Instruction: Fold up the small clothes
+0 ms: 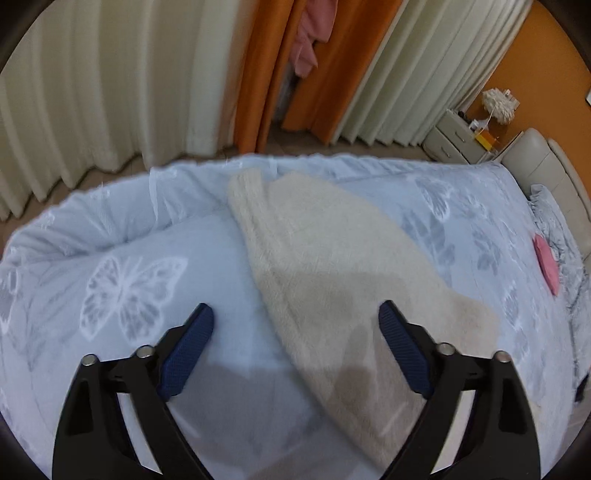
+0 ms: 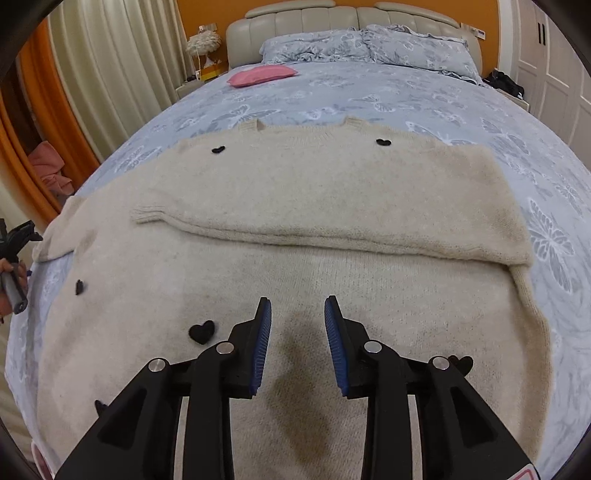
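A cream knit sweater (image 2: 295,206) with small black hearts lies flat on the bed. Its right sleeve (image 2: 332,229) is folded across the body; its left sleeve (image 1: 325,251) stretches out over the bedspread. My left gripper (image 1: 295,314) is open wide and empty, hovering above that sleeve's near part. My right gripper (image 2: 297,310) is open and empty, just above the sweater's lower body. The left gripper's handle (image 2: 14,258) shows at the left edge of the right wrist view.
The bed has a blue butterfly bedspread (image 2: 406,96), with pillows (image 2: 369,44) and a padded headboard (image 2: 295,14) at the far end. A pink pouch (image 2: 258,75) lies near the pillows. Curtains (image 1: 110,92) and a nightstand (image 1: 454,136) stand beside the bed.
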`<state>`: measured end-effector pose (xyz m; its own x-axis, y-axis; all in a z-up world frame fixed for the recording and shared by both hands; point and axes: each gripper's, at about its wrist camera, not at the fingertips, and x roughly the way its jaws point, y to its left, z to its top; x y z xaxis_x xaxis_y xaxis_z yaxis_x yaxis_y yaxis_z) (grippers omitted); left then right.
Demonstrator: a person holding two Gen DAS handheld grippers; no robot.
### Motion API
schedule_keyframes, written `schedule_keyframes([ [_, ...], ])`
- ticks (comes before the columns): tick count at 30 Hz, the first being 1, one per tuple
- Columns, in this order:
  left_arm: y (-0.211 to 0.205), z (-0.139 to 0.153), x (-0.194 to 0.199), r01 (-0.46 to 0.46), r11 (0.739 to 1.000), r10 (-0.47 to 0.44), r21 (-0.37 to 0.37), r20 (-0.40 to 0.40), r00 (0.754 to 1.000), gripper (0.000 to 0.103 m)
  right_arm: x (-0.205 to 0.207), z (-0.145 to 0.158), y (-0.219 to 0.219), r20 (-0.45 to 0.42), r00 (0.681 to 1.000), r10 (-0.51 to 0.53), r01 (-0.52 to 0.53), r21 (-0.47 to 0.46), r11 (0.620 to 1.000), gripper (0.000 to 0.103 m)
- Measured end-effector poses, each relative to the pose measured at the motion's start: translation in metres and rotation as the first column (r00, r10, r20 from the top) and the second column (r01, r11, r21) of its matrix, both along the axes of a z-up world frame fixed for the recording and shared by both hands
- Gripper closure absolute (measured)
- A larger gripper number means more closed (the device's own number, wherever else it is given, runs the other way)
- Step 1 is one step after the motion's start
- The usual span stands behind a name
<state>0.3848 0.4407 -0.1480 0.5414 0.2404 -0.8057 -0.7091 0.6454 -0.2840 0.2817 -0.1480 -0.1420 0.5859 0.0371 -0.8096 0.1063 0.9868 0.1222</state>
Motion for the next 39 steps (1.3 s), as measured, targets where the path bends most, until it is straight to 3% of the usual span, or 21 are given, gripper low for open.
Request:
schedule_keyframes([
  [1,-0.003,0.000,0.001,0.014,1.000,-0.014,0.008,0.004,1.000,0.066,0.000,-0.001,0.000,0.000,1.000,0.000,0.000,-0.001,1.000,0.073],
  [2,-0.005,0.002,0.004,0.030,1.000,-0.030,-0.004,0.017,0.999,0.093,0.001,-0.001,0.000,0.001,1.000,0.002,-0.002,-0.005,1.000,0.073],
  [4,-0.010,0.016,0.004,0.038,0.999,-0.037,-0.002,0.073,0.997,0.094,0.001,0.001,0.001,0.008,1.000,0.007,-0.007,-0.005,1.000,0.072],
  [7,-0.043,0.059,0.006,0.112,0.989,-0.127,0.099,0.167,0.978,0.095,0.001,0.006,-0.001,0.025,1.000,0.000,0.000,0.005,1.000,0.070],
  [10,-0.109,0.118,0.010,0.241,0.953,-0.285,0.185,0.271,0.919,0.095,-0.001,0.012,-0.009,0.046,0.999,-0.020,0.019,0.018,1.000,0.069],
  [12,-0.167,0.163,0.003,0.350,0.906,-0.416,0.239,0.349,0.840,0.095,-0.001,0.017,-0.017,0.058,0.997,-0.041,0.039,0.034,0.999,0.069],
  [15,-0.257,0.214,-0.018,0.501,0.812,-0.583,0.298,0.437,0.685,0.095,-0.001,0.027,-0.033,0.085,0.993,-0.084,0.079,0.057,0.995,0.068],
  [16,-0.296,0.229,-0.028,0.562,0.765,-0.641,0.316,0.461,0.613,0.095,-0.001,0.030,-0.040,0.095,0.990,-0.100,0.094,0.061,0.994,0.068],
  [19,-0.386,0.238,-0.055,0.687,0.642,-0.746,0.339,0.482,0.459,0.095,-0.003,0.040,-0.066,0.118,0.980,-0.161,0.152,0.082,0.985,0.066],
  [21,-0.432,0.223,-0.067,0.751,0.582,-0.779,0.312,0.479,0.404,0.094,-0.006,0.042,-0.090,0.113,0.971,-0.212,0.199,0.110,0.974,0.058],
  [22,-0.458,0.203,-0.070,0.784,0.554,-0.794,0.279,0.459,0.398,0.093,-0.006,0.041,-0.098,0.106,0.969,-0.222,0.210,0.119,0.971,0.057],
  [24,-0.489,0.159,-0.068,0.817,0.539,-0.808,0.205,0.402,0.432,0.082,-0.007,0.041,-0.117,0.097,0.963,-0.252,0.238,0.135,0.962,0.056],
  [25,-0.504,0.126,-0.068,0.819,0.550,-0.813,0.166,0.329,0.480,0.060,-0.008,0.041,-0.127,0.090,0.962,-0.259,0.244,0.151,0.958,0.056],
  [26,-0.509,0.104,-0.068,0.807,0.572,-0.807,0.146,0.275,0.522,0.049,-0.009,0.041,-0.133,0.086,0.962,-0.261,0.244,0.170,0.955,0.056],
  [27,-0.509,0.085,-0.071,0.791,0.599,-0.792,0.127,0.242,0.561,0.049,-0.009,0.040,-0.138,0.082,0.964,-0.254,0.236,0.187,0.954,0.055],
  [28,-0.502,0.071,-0.079,0.780,0.619,-0.771,0.090,0.261,0.581,0.048,-0.007,0.040,-0.142,0.079,0.967,-0.242,0.222,0.202,0.954,0.051],
  [30,-0.482,0.059,-0.092,0.757,0.652,-0.726,0.028,0.311,0.614,0.032,-0.002,0.039,-0.143,0.063,0.978,-0.197,0.178,0.226,0.958,0.046],
  [31,-0.469,0.056,-0.098,0.730,0.683,-0.689,-0.001,0.332,0.644,0.025,0.004,0.038,-0.143,0.064,0.984,-0.168,0.147,0.256,0.955,0.044],
  [36,-0.407,0.044,-0.080,0.622,0.780,-0.575,-0.069,0.312,0.757,0.022,0.054,0.023,-0.149,0.013,0.994,-0.105,0.091,0.391,0.916,0.037],
  [37,-0.388,0.036,-0.073,0.572,0.812,-0.513,-0.118,0.322,0.795,0.021,0.063,0.019,-0.148,-0.002,0.994,-0.106,0.098,0.401,0.911,0.037],
  [39,-0.358,0.022,-0.062,0.504,0.839,-0.432,-0.204,0.312,0.846,0.021,0.086,0.009,-0.149,-0.069,0.989,-0.128,0.145,0.405,0.903,0.037],
])
